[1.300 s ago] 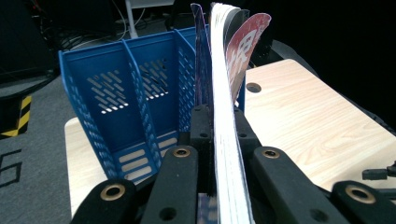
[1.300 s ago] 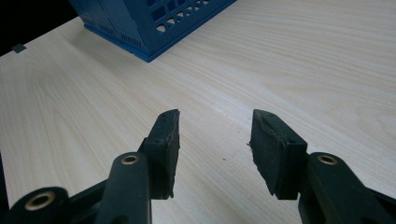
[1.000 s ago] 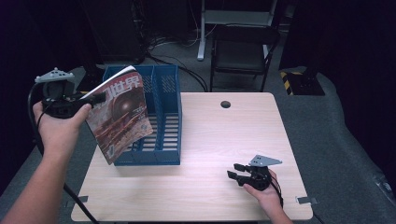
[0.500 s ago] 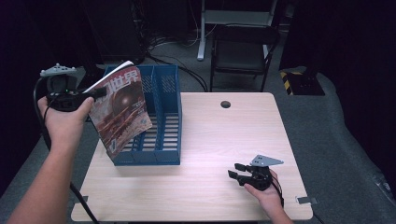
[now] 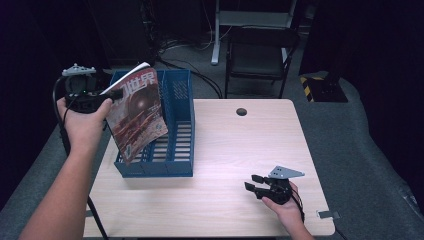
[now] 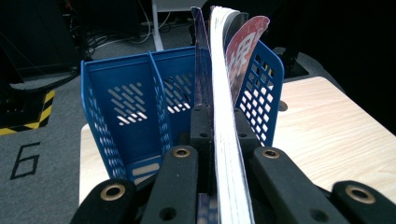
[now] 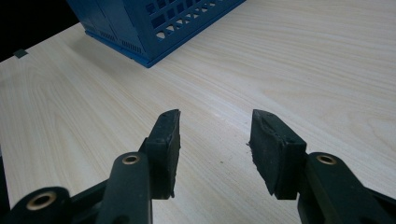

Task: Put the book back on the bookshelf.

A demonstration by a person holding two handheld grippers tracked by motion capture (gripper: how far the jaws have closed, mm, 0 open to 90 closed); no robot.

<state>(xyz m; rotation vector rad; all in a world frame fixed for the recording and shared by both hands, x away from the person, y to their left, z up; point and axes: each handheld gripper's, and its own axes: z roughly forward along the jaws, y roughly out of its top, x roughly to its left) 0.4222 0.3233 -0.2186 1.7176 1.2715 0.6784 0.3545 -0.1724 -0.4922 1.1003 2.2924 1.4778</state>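
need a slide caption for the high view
Left tool holds a magazine upright over the blue file rack; right tool rests open on the table.

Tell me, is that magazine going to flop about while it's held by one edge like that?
Probably a little. The magazine is thin and glossy, and its cover curls away at the top in the left gripper view, so it looks bendy. Clamped in the left gripper, it hangs fairly flat, so it seems light. Its free corner may catch the blue file rack.
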